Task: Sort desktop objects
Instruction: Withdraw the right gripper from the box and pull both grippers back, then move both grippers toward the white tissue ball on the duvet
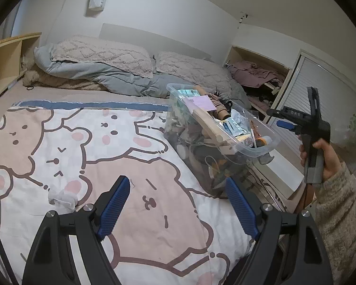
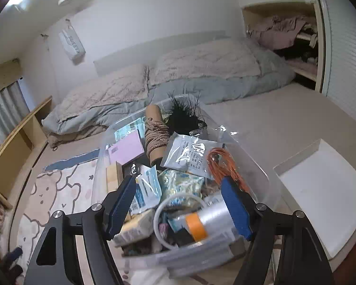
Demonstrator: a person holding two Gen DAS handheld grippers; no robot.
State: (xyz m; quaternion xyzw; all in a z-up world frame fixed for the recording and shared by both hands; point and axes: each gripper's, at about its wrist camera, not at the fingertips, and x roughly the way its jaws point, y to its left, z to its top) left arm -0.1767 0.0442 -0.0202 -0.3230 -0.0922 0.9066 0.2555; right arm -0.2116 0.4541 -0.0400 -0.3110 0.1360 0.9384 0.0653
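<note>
My right claw [image 2: 178, 204] hangs over the clear bin [image 2: 270, 182], and its blue fingers [image 2: 235, 209] are wide apart with nothing pinched. Under it, in the bin, lie a clear tube with an orange band [image 2: 201, 225], a white ring [image 2: 163, 216] and some packets. An orange cord [image 2: 225, 166] sits just past the right finger. My left claw [image 1: 178, 204] is wide apart too, over the bear blanket [image 1: 59, 142], holding nothing. The bin sits at the blanket's right edge, just ahead of my left claw's right finger. A white tray [image 2: 320, 190] lies beside the bin. The blanket has lots of free room.
</note>
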